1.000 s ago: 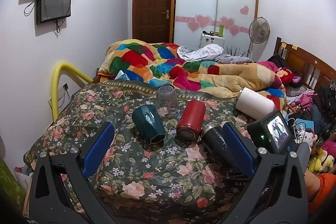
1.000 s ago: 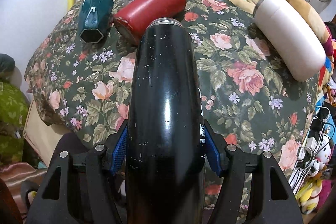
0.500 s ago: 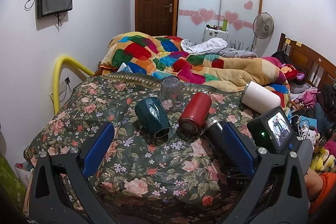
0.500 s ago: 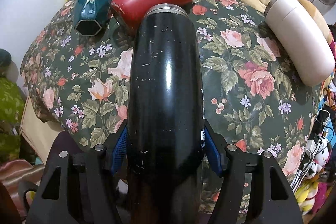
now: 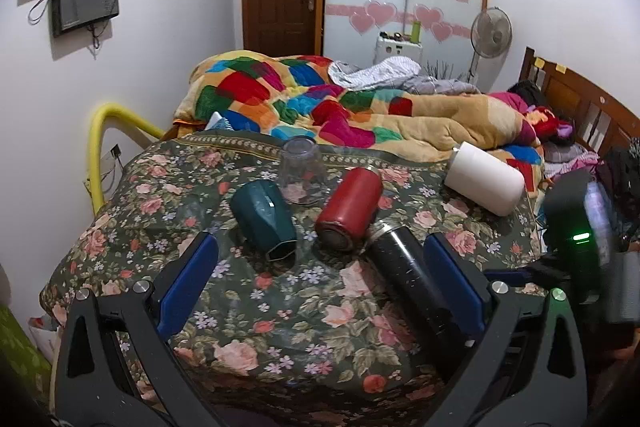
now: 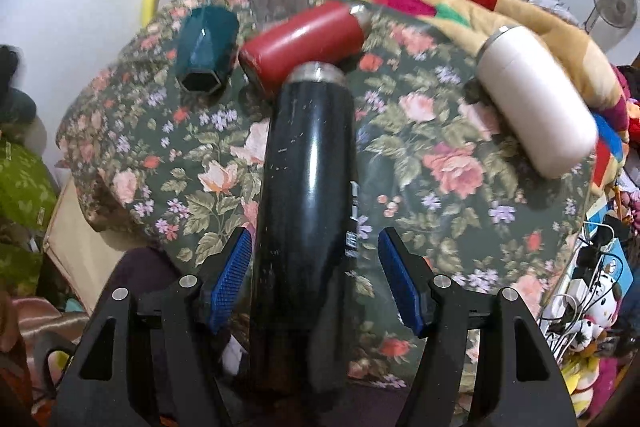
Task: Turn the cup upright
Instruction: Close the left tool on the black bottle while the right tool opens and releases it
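Note:
A black flask (image 6: 306,195) lies on its side on the floral bedspread (image 6: 440,131), between the fingers of my right gripper (image 6: 316,279), whose blue pads stand apart from it, open. The flask also shows in the left wrist view (image 5: 404,275). A red flask (image 5: 350,211), a teal faceted cup (image 5: 264,219) and a white flask (image 5: 484,183) lie on their sides; a clear glass (image 5: 300,171) stands upside down. My left gripper (image 5: 320,291) is open and empty, held back from the cups.
A patchwork quilt (image 5: 320,103) is piled behind the cups. A yellow rail (image 5: 100,139) stands at the bed's left edge. Toys and cables (image 6: 592,291) lie to the right. A wooden headboard (image 5: 580,103) is at the far right.
My right gripper has opened and let go of the black flask, which now lies on the bedspread. The left gripper has drawn back and up a little.

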